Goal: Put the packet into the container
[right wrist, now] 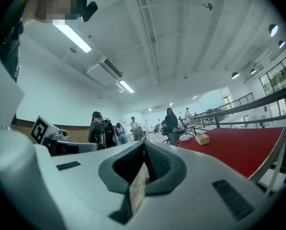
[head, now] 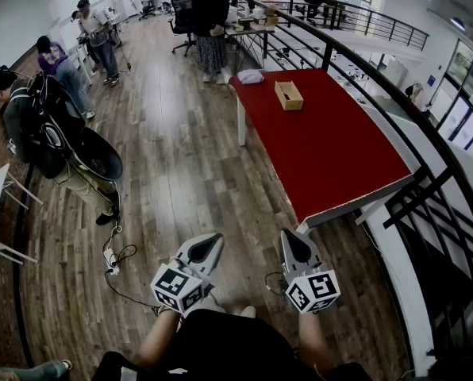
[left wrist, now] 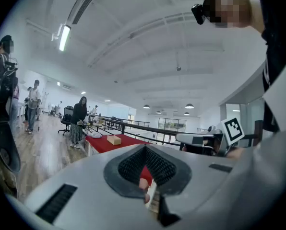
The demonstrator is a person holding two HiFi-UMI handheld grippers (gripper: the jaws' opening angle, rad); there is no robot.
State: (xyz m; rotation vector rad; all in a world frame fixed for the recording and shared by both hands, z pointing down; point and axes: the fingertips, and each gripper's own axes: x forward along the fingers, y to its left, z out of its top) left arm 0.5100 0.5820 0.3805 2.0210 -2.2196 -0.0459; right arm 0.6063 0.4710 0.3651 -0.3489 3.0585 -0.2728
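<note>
Far ahead on the red table [head: 332, 153] lies the packet [head: 251, 76], nearer the right gripper [head: 289, 238] than the left gripper [head: 212, 242]; both are pinched closed, empty.

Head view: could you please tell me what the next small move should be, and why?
Probably step toward the red table: the left gripper and right gripper are over the floor, fingers shut and empty, while the packet and the container lie at the table's far end, seemingly beyond reach.
</note>
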